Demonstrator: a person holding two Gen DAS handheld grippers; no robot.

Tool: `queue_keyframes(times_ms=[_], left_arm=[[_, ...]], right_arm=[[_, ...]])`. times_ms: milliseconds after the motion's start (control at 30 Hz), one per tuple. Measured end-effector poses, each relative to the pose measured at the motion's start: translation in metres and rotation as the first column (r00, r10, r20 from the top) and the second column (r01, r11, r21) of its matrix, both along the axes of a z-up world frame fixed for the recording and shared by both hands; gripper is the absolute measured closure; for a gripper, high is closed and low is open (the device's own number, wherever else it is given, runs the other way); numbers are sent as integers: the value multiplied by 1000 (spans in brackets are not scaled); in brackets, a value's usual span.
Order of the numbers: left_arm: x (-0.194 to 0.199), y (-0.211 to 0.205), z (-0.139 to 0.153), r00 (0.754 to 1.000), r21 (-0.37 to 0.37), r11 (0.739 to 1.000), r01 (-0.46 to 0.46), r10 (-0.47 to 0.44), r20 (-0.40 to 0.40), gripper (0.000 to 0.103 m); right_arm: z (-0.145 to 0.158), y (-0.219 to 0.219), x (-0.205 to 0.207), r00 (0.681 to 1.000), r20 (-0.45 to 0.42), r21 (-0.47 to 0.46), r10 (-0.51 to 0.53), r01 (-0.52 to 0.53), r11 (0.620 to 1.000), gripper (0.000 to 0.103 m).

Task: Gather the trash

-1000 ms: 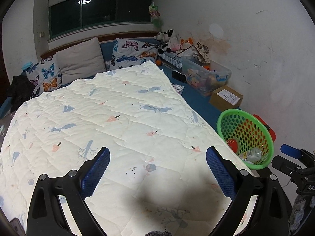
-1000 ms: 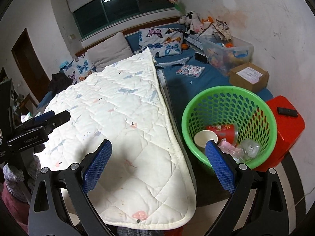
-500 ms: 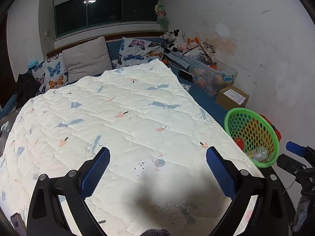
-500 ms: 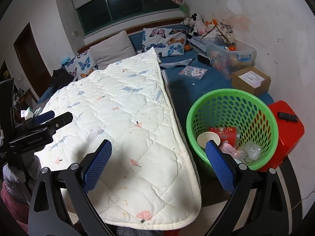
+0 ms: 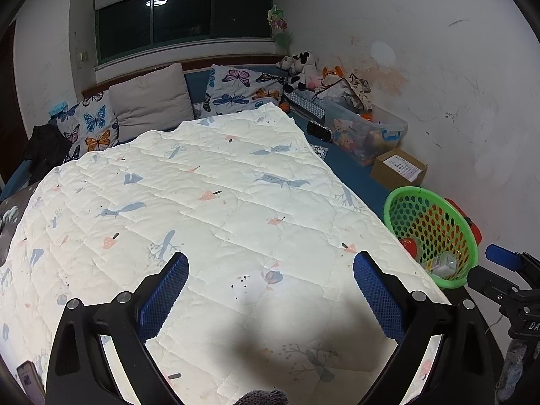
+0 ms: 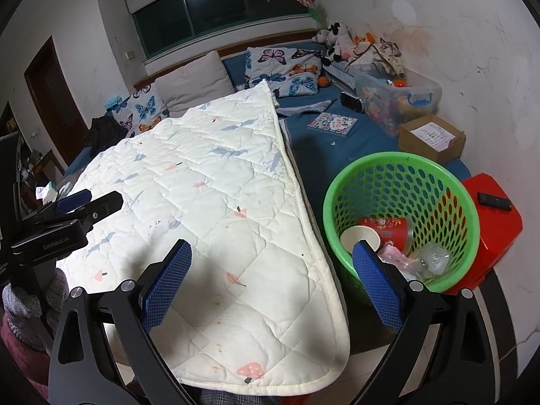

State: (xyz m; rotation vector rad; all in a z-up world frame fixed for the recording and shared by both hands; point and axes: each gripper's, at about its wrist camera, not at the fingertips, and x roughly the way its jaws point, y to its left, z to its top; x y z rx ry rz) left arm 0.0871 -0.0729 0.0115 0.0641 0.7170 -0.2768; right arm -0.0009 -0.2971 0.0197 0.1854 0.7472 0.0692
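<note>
Both grippers are hanging over the near end of the bed with nothing in them. The left gripper [image 5: 270,290] is holding its jaws wide apart above the white quilt [image 5: 216,209], and the right gripper [image 6: 271,280] is doing the same over the quilt's near right corner, its right finger reaching across the rim of the green basket [image 6: 341,182].

The basket is standing at the right of the bed, just beside the quilt's edge and against a red stool [image 6: 496,222]. Inside it a red paper cup [image 6: 378,229] is lying on its side, with a crumpled clear wrapper [image 6: 433,260] and some pink scrap near it. So the trash I can make out is already sitting in the basket.

To my eye the step in hand is looking for anything left. The quilt is showing only printed motifs and small dark specks, too small to tell from crumbs. I would be sweeping both cameras slowly along the blue sheet [image 6: 337,155] on the far right, where a booklet [image 6: 332,124] and a cardboard box [image 6: 432,138] are lying; whether those count as trash I cannot tell. Keeping the jaws wide while scanning seems wise.
</note>
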Motion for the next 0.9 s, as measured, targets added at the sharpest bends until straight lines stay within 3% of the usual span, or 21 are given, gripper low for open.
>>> queue_keyframes(times_ms=[900], left_arm=[[-2, 4, -3, 1000, -6, 1000, -21, 21, -11, 8]], right_arm=[[-3, 8, 6, 1000, -9, 5, 20, -20, 1000, 7]])
